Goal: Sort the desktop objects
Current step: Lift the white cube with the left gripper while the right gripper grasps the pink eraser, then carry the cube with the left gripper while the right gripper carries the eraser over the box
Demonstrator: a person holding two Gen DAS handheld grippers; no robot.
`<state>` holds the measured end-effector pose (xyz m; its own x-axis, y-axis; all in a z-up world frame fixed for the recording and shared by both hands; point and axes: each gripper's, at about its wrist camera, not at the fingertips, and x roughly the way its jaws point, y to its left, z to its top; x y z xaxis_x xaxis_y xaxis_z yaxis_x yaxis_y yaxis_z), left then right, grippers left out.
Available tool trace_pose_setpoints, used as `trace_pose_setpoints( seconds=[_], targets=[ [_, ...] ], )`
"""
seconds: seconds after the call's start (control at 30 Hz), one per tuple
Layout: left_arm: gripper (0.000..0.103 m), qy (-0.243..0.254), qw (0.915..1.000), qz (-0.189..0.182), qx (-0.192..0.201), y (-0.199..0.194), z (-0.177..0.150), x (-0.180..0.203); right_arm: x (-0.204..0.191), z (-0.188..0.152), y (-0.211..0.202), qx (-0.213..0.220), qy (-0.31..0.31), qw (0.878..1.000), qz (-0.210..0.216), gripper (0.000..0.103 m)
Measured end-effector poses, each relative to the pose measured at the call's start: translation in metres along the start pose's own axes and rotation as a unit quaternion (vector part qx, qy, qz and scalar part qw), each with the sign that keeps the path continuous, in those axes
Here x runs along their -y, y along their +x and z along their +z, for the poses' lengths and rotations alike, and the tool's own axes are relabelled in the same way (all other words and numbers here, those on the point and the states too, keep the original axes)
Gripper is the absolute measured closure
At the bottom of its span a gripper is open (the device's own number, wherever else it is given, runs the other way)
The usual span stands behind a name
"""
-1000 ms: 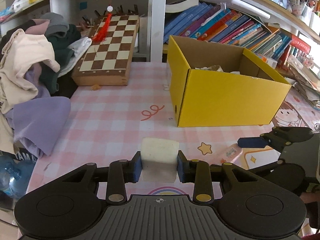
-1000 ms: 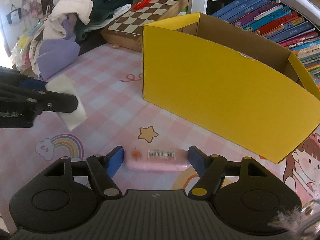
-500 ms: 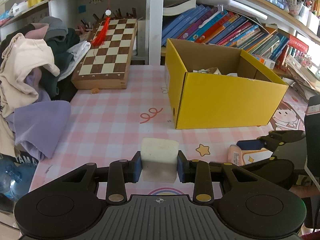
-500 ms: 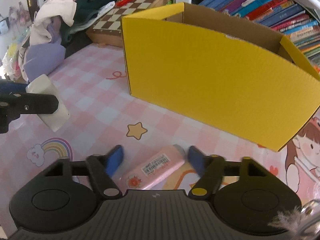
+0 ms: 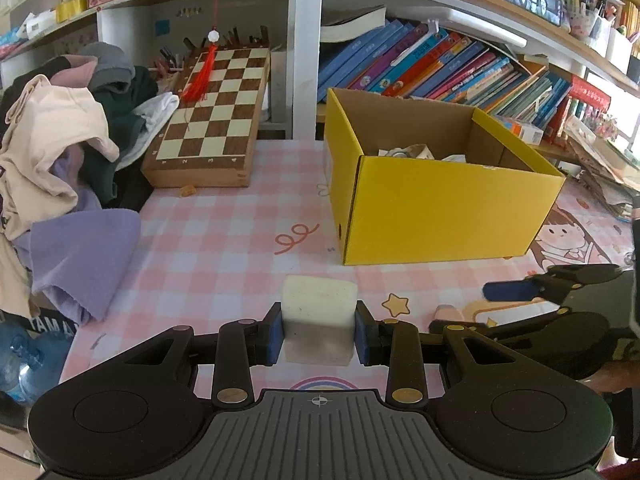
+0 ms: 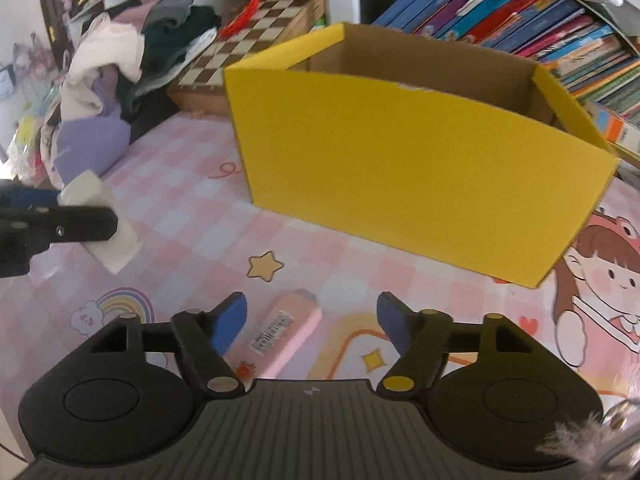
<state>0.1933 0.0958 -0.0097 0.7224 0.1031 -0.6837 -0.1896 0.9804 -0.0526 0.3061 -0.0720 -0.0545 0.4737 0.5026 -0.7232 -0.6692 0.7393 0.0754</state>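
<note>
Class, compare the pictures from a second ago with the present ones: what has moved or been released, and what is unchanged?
The pink tube has turned: it lay crosswise between the right tongs, and now lies diagonally on the table, nearer the left finger, with the tongs open and not gripping it. The yellow box appears closer and lower in both views. Unchanged: the left tongs are still shut on the white block.

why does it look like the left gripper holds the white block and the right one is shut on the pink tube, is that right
Not quite. The left gripper does hold the white block, but the right gripper is open: in the right wrist view the pink tube lies on the table between its spread fingers, ungripped.
</note>
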Motion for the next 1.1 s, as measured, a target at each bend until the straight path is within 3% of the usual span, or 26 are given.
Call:
trace_pose_setpoints(
  seconds=[0.33, 0.4, 0.5, 0.7, 0.77, 0.83, 1.1],
  targets=[
    [0.070, -0.001, 1.0000, 0.001, -0.002, -0.002, -0.002, 0.004, -0.002, -0.005, 0.000, -0.010, -0.007, 1.000, 0.011, 0.026],
    [0.070, -0.001, 1.0000, 0.003, -0.002, -0.002, -0.002, 0.004, -0.005, -0.005, 0.001, -0.013, -0.016, 1.000, 0.023, 0.033],
    [0.070, -0.003, 1.0000, 0.007, -0.002, -0.003, -0.003, 0.003, -0.013, -0.005, 0.006, -0.027, -0.036, 0.998, 0.032, 0.057],
    [0.070, -0.005, 0.9999, 0.009, -0.002, -0.003, -0.004, 0.003, -0.021, -0.007, 0.008, -0.039, -0.057, 0.997, 0.032, 0.062],
    [0.070, -0.005, 1.0000, 0.008, -0.003, -0.003, -0.004, 0.004, -0.023, -0.008, 0.008, -0.040, -0.068, 0.997, 0.027, 0.068],
    [0.070, -0.004, 1.0000, 0.005, -0.004, -0.002, -0.005, 0.006, -0.025, -0.009, 0.007, -0.040, -0.077, 0.996, 0.028, 0.080],
    [0.070, 0.007, 0.9999, -0.011, 0.004, -0.005, -0.004, 0.013, -0.018, -0.009, -0.008, -0.040, -0.057, 0.997, 0.029, 0.080]
  ],
)
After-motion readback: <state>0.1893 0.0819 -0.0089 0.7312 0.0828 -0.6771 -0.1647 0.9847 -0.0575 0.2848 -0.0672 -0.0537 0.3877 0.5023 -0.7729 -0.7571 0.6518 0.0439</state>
